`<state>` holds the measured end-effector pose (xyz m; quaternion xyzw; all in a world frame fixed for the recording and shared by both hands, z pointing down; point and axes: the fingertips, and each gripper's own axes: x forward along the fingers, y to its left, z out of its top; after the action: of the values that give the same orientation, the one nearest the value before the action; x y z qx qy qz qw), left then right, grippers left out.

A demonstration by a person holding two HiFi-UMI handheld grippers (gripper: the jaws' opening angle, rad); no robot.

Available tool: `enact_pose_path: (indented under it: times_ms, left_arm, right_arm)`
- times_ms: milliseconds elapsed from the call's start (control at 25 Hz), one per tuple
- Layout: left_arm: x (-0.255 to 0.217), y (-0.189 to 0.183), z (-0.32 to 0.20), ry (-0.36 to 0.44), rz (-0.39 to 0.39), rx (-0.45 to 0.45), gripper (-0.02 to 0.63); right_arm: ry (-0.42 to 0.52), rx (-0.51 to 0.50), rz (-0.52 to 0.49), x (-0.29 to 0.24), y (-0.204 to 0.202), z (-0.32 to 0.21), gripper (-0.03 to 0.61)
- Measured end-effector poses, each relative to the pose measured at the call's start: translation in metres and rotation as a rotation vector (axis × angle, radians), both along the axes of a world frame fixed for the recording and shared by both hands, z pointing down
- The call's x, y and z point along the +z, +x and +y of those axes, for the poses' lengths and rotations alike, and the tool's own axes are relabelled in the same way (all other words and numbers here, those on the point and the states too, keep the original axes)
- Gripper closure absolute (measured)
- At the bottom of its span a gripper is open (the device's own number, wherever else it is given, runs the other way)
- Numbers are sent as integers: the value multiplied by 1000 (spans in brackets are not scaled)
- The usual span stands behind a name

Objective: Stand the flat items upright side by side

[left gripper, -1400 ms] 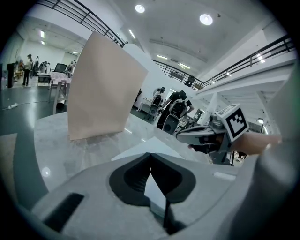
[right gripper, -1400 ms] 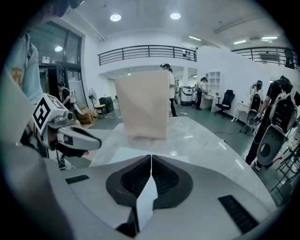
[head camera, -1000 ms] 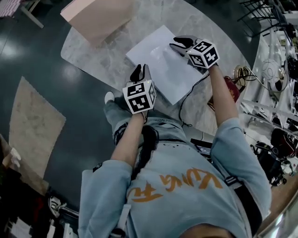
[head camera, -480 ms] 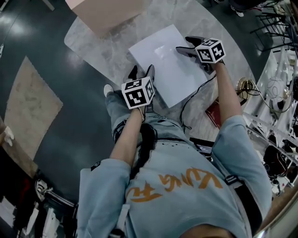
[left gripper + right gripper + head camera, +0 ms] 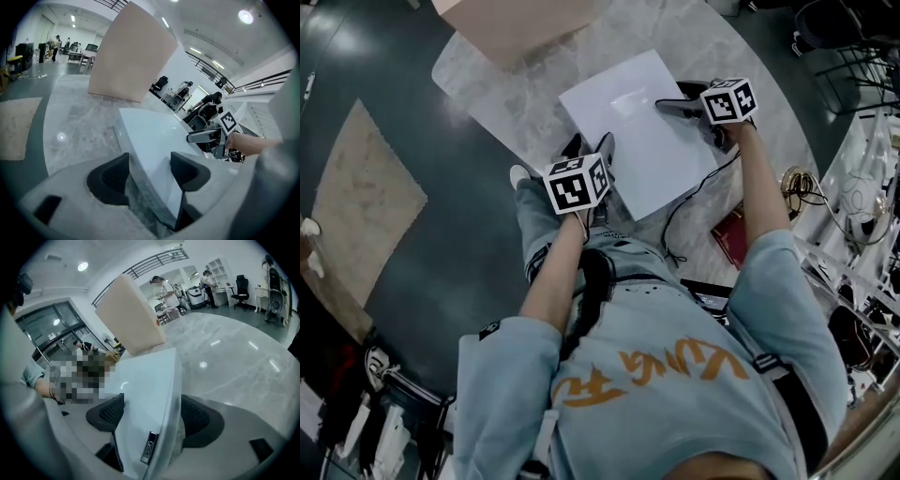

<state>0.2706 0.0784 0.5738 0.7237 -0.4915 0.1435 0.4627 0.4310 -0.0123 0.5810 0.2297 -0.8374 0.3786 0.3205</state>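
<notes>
A white flat panel [image 5: 642,131] lies on the marble table [image 5: 506,103]. My left gripper [image 5: 589,145] is at its near corner. In the left gripper view the panel's edge [image 5: 154,140] runs between the jaws of this gripper [image 5: 147,176], which have just been opening. My right gripper [image 5: 675,98] is at the panel's right edge. Its jaws [image 5: 152,416] have also just been opening and stand wide around the panel's rim [image 5: 145,399], with a gap beside one pad. A beige flat box [image 5: 511,23] stands upright at the table's far end.
A black cable [image 5: 689,202] runs off the table's near edge beside a dark red object [image 5: 733,236] on the floor. Shelves with clutter stand at the right. A tan rug [image 5: 356,206] lies on the dark floor at the left.
Both grippers have sunk toward the table with the white panel. Their jaws, shut on the panel a second ago, have spread apart around its edges.
</notes>
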Motion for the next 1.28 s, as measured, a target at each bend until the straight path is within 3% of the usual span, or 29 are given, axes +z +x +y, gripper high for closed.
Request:
enact_pose_path:
  times_ms: [160,440,1280]
  left_arm:
    - [0,1,0,2,5,-1,331]
    - [-14,-1,-1,53,-41,19,337]
    - [-120,-26,-25,430,-215,8,373]
  right_arm:
    - [-6,10,-10,1,-3,3,212]
    - [73,-4,-6,-18,-6,1,219]
    - [443,-15,-41,-126,-27,-15,225]
